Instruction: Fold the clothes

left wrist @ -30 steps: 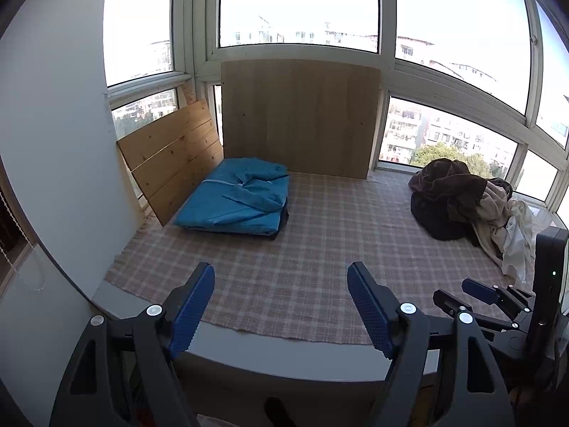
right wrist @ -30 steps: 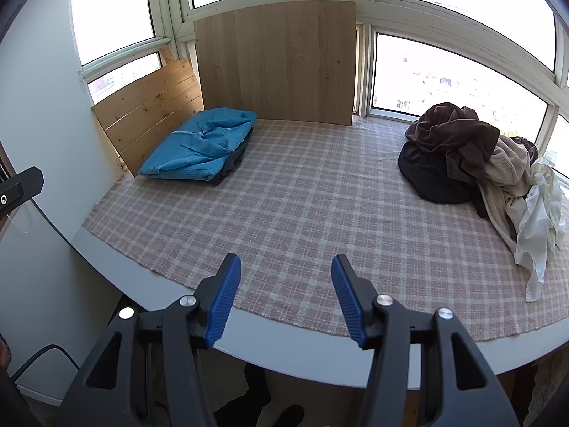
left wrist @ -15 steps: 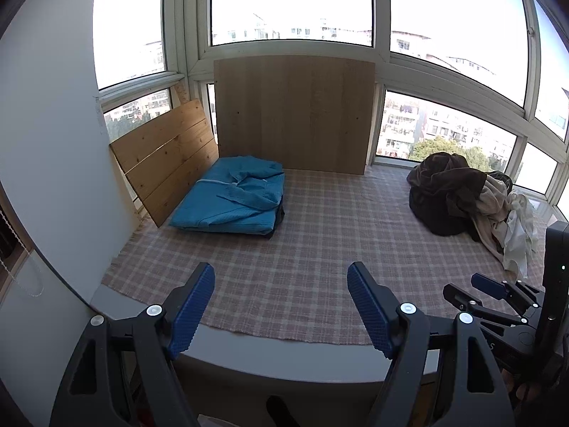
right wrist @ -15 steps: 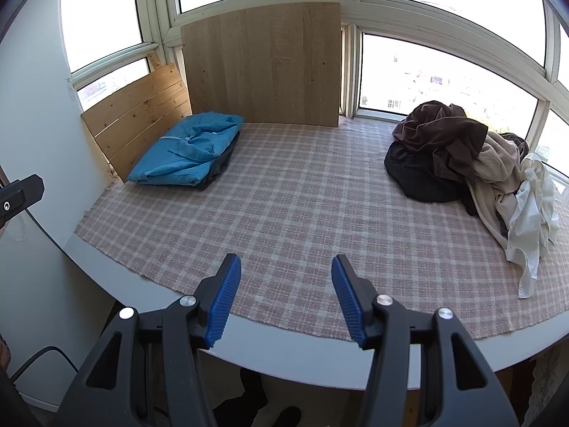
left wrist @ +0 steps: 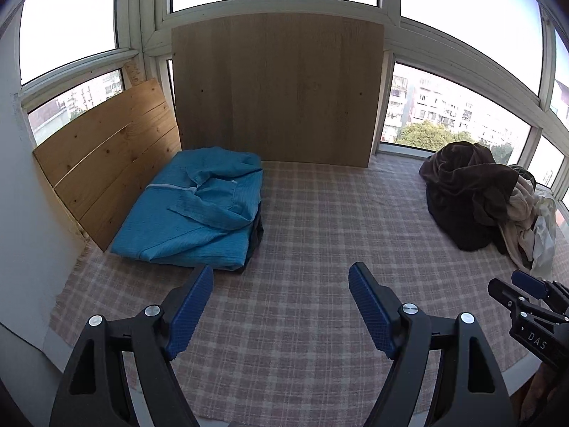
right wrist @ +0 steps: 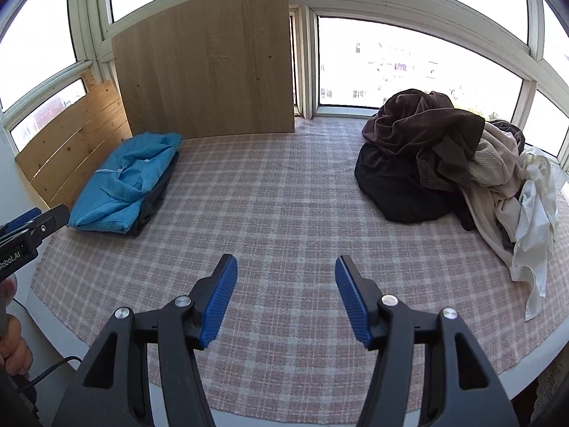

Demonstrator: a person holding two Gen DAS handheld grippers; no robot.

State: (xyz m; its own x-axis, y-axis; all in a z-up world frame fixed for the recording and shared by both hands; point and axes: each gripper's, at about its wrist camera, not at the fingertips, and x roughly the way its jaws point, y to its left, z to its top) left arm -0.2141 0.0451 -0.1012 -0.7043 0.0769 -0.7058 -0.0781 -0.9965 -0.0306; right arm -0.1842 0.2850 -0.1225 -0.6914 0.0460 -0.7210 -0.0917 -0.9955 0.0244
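Both claws hang over the near edge of the checked cloth (right wrist: 284, 195) with nothing in them: the left gripper (left wrist: 281, 306) has its jaws spread wide, and the right gripper (right wrist: 286, 293) stands just as released. Ahead and to the left of the left claw lies a blue garment (left wrist: 199, 210), folded flat on top of a darker folded piece, close against the slatted wooden board (left wrist: 106, 156). Well ahead and to the right of the right claw sits a rumpled heap of clothes (right wrist: 444, 163), brown and black pieces on the near side with cream and white ones spilling off its far right (none of these shows any fold). The stretch of cloth straight before both claws lies bare. My reading is that the step in hand falls between garments: one stack is folded, a pile is left to do, and neither claw is engaged with either. The next move would likely call for reaching forward and right to the heap, pinching one loose piece clear of the tangle, and drawing it onto the bare middle to spread it flat.
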